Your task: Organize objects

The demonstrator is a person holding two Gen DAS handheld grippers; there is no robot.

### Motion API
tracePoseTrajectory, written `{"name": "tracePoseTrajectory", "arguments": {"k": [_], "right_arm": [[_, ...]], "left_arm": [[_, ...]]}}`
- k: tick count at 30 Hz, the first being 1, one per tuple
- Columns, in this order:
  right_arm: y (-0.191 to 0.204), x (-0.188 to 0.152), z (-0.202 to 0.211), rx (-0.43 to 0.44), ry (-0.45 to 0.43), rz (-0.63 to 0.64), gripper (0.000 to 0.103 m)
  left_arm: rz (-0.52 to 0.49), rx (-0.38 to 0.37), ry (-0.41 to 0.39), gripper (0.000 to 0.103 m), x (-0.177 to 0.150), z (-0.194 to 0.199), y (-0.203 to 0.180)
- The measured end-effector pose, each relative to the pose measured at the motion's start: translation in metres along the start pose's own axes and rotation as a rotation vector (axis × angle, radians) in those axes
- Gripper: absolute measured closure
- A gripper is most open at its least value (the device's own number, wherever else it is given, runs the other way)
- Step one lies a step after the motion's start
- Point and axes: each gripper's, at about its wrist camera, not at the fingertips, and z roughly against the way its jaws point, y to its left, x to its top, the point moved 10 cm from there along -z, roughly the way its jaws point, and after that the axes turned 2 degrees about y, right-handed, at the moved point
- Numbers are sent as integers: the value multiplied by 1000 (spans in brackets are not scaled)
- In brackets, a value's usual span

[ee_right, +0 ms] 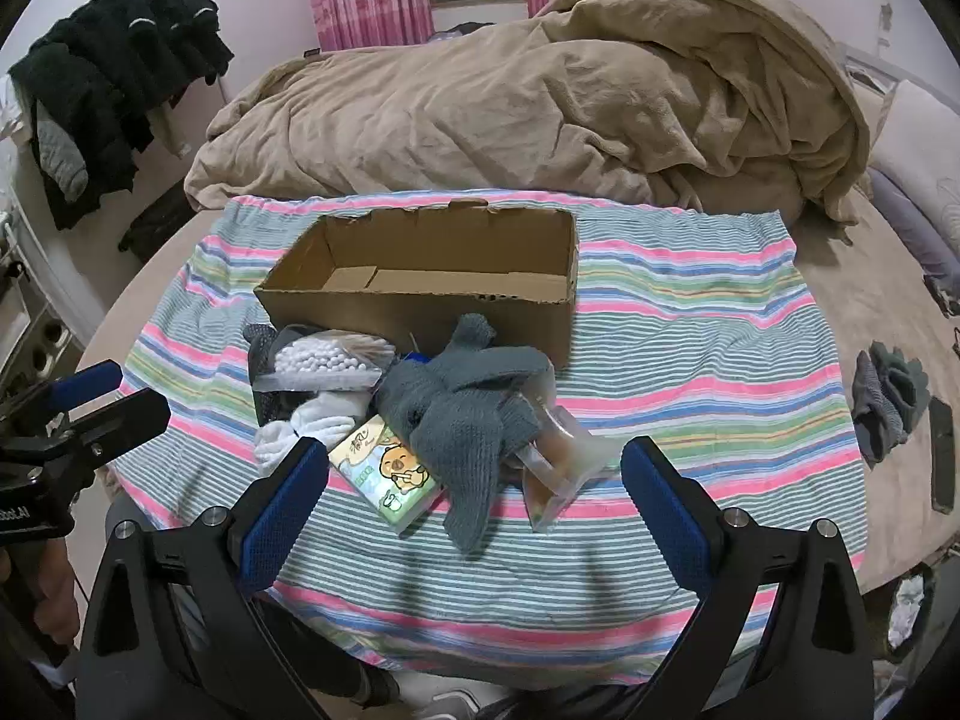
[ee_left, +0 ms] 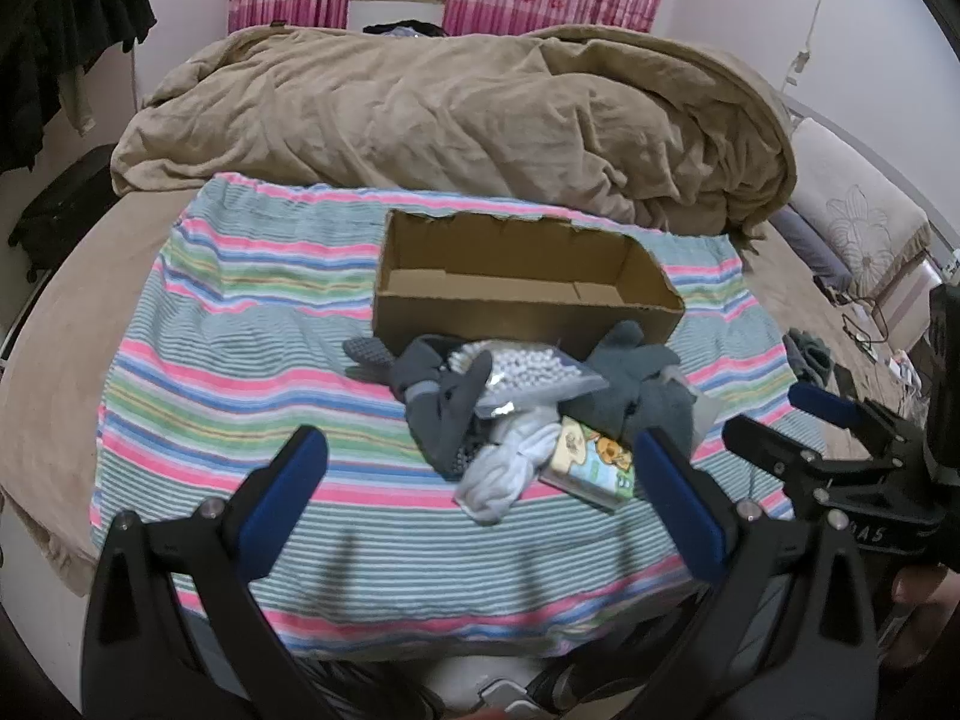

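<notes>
An open, empty cardboard box (ee_left: pixel 528 294) (ee_right: pixel 420 294) stands on a striped cloth (ee_left: pixel 240 372) (ee_right: pixel 690 360) on the bed. In front of it lies a pile: grey knit gloves (ee_right: pixel 462 402) (ee_left: pixel 636 390), a clear bag of cotton swabs (ee_left: pixel 534 372) (ee_right: pixel 324 363), white socks (ee_left: pixel 510 468) (ee_right: pixel 306 423), a cartoon tissue pack (ee_left: pixel 594 462) (ee_right: pixel 390 474), dark grey socks (ee_left: pixel 444 408) and a clear packet (ee_right: pixel 558 468). My left gripper (ee_left: pixel 480 480) is open and empty, just short of the pile. My right gripper (ee_right: pixel 474 480) is open and empty, its jaws either side of the pile's near edge.
A rumpled tan duvet (ee_left: pixel 450 108) (ee_right: pixel 540 96) lies behind the box. Dark clothes (ee_right: pixel 114 72) hang at the left. More grey gloves (ee_right: pixel 888 396) and a phone (ee_right: pixel 942 450) lie on the bed at the right. A pillow (ee_left: pixel 852 210) is at the far right.
</notes>
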Motion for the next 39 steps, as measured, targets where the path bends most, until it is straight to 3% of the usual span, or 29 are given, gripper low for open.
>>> {"name": "tracePoseTrajectory", "arguments": {"k": [39], "right_arm": [[8,0,-2,25,17,0,3]], "left_arm": [[-7,12,5,1,-4,3,-1]]}}
